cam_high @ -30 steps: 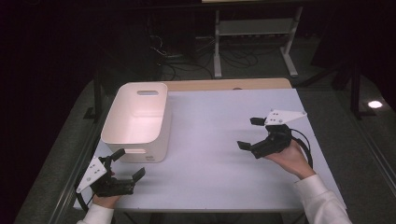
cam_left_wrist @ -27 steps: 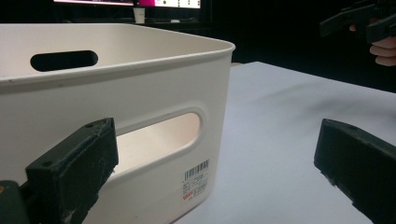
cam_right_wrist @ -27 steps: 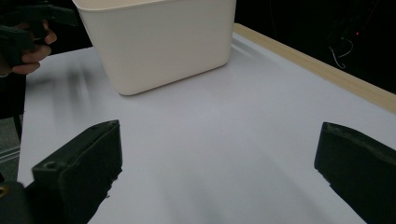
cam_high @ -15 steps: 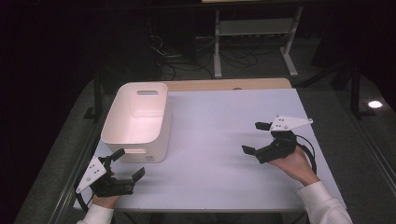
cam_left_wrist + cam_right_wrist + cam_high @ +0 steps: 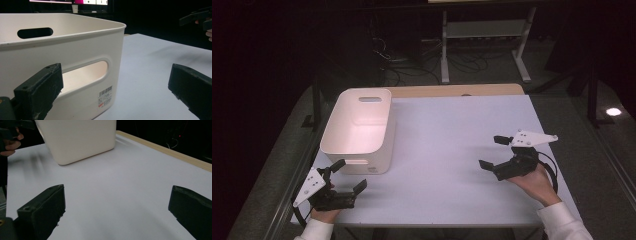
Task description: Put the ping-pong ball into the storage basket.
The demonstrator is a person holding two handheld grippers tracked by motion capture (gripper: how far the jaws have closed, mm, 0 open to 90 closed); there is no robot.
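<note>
**A:** Where is the white bin (image 5: pixel 362 127) found?

**B:** It is set on the left part of the white table (image 5: pixel 452 145), toward the far edge, upright, with its open top facing up. A slot handle is cut into its far end wall, and another into the near end wall. In the left gripper view a barcode label (image 5: pixel 105 97) is seen low on that near wall, below the slot and toward the bin's corner. The inside of the bin looks bare as far as it can be seen from the high view.

**A:** How is the left gripper (image 5: pixel 348 176) held?

**B:** It is held at the near left corner of the table, just in front of the bin's near wall, apart from it. Its jaws are spread wide and nothing is held between them. In its own view the bin's near wall is seen between and behind the jaws.

**A:** And the right gripper (image 5: pixel 494 152)?

**B:** It is held over the right part of the table, well apart from the bin, pointed leftward. Its jaws are likewise spread wide, with only bare tabletop seen between them, and nothing is gripped.
</note>
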